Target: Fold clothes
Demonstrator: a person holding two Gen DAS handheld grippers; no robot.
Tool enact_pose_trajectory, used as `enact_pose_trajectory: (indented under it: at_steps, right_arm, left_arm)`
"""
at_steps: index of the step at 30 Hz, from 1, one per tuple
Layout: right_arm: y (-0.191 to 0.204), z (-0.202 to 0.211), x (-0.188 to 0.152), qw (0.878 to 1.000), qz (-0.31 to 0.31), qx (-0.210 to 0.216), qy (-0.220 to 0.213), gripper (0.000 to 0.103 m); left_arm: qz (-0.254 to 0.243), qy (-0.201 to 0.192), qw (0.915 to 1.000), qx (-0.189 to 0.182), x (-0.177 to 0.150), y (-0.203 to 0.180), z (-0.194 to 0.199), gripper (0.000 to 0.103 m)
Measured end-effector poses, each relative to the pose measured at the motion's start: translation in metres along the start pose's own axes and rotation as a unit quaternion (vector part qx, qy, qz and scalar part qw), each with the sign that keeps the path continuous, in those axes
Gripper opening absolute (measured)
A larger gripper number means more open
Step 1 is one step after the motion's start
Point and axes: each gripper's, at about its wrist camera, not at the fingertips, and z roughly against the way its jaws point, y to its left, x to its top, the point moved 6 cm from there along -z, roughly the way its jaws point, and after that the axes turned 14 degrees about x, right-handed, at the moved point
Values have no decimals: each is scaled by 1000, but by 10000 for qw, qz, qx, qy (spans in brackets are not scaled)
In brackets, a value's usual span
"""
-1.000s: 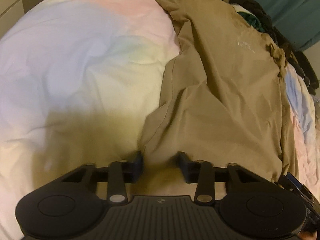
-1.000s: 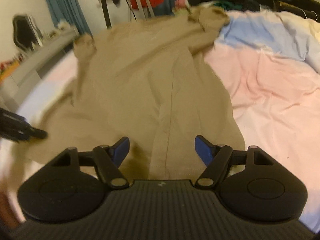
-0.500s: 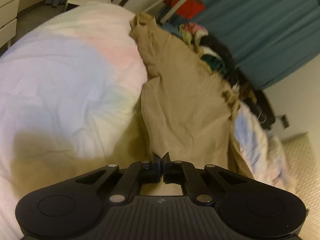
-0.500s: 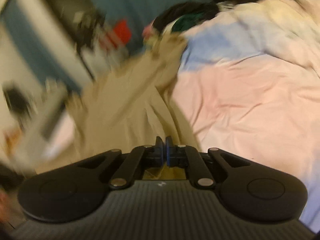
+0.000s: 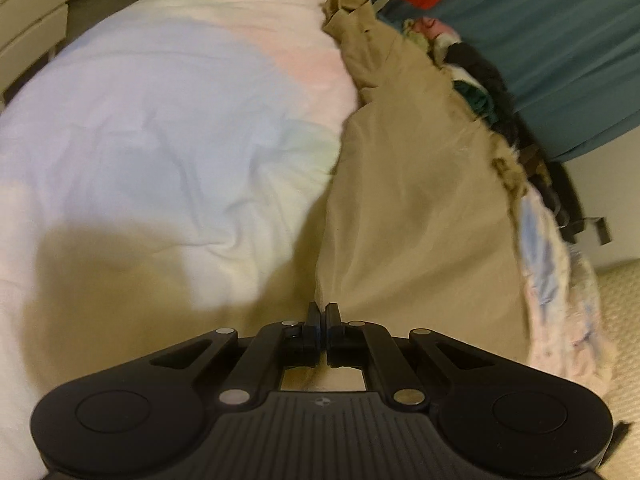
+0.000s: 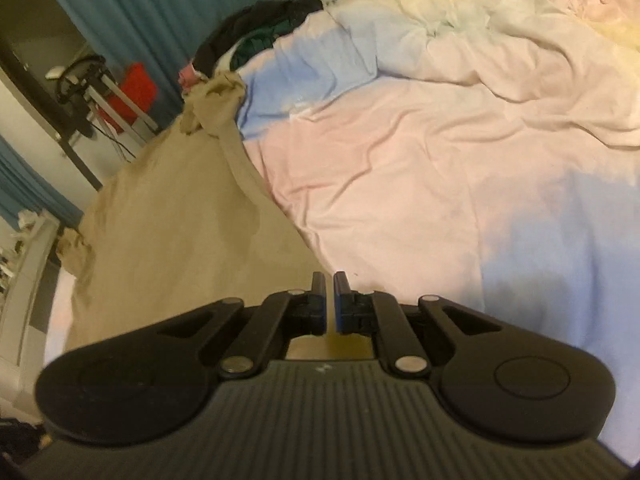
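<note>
A tan long-sleeved garment lies stretched along the bed, its far sleeve bunched at the top. My left gripper is shut on the garment's near hem, the cloth pulled taut up to the pads. In the right wrist view the same tan garment runs away to the left, a crumpled sleeve at its far end. My right gripper is shut on the other corner of the hem, with a thin slit between the pads. The pinched cloth is hidden by both grippers' bodies.
The pastel duvet covers the bed, rumpled toward the far right. A heap of dark and coloured clothes lies beyond the garment. Teal curtains, a red item on a stand and white drawers ring the bed.
Both grippers went from open over the hem to shut on it. They have since lifted and tilted, drawing the tan garment taut along the bed.
</note>
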Motion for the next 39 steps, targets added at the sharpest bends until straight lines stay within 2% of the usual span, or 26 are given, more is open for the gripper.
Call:
enact_pose_trajectory:
  at_steps: [1, 3, 4, 5, 6, 7, 11, 15, 17, 19, 20, 22, 25, 30, 35, 39]
  right_arm:
    - [2, 1, 0, 10000, 45, -9, -39, 9]
    - [5, 4, 2, 9998, 133, 21, -143, 13]
    - [7, 6, 3, 9996, 177, 36, -194, 25]
    - [9, 8, 4, 9994, 246, 32, -261, 53]
    - [13, 10, 5, 9987, 358, 11, -358, 68]
    - [18, 12, 6, 9977, 489, -8, -473, 84]
    - [43, 13, 10, 9919, 1083, 52, -663, 83]
    - [73, 10, 20, 9868, 1382, 280, -797, 83]
    - [91, 8, 28, 9851, 1423, 435, -868, 83]
    - [112, 6, 37, 9819, 1502, 585, -990, 83]
    - [122, 4, 40, 9801, 1543, 670, -1056, 83]
    - [139, -4, 45, 9760, 1612, 856, -1187, 83]
    - [153, -23, 36, 9712, 1731, 1155, -1161, 83]
    - [147, -55, 2, 9666, 2143, 1246, -655, 83]
    - [142, -80, -10, 9672, 2149, 1295, -385, 83]
    - [141, -111, -10, 9675, 2186, 1219, -358, 83]
  left_arm:
    - [-74, -21, 10000, -17, 0, -1, -1, 4]
    - [-263, -172, 9995, 73, 2, -3, 1, 19]
    - [-374, -284, 9987, 181, 4, -4, 3, 24]
    - [-487, -399, 9976, 294, 6, -5, 5, 34]
    - [-550, -502, 9966, 338, 7, -7, 9, 43]
    - [-606, -604, 9956, 372, 9, -8, 14, 46]
    - [-866, -1167, 9883, 468, 20, -32, 39, 61]
    - [-1092, -1669, 9788, 471, 29, -70, 63, 77]
    - [-1204, -1918, 9729, 472, 33, -89, 75, 82]
    - [-1315, -2165, 9662, 473, 37, -108, 87, 83]
    - [-1370, -2288, 9626, 473, 39, -117, 93, 88]
    - [-1427, -2300, 9614, 487, 43, -136, 91, 93]
    - [-1602, -2273, 9589, 572, 52, -163, 73, 94]
    - [-1725, -2285, 9537, 920, 79, -177, 10, 96]
    - [-931, -2368, 9613, 1060, 137, -151, -44, 96]
    - [-276, -2424, 9628, 1162, 184, -129, -88, 96]
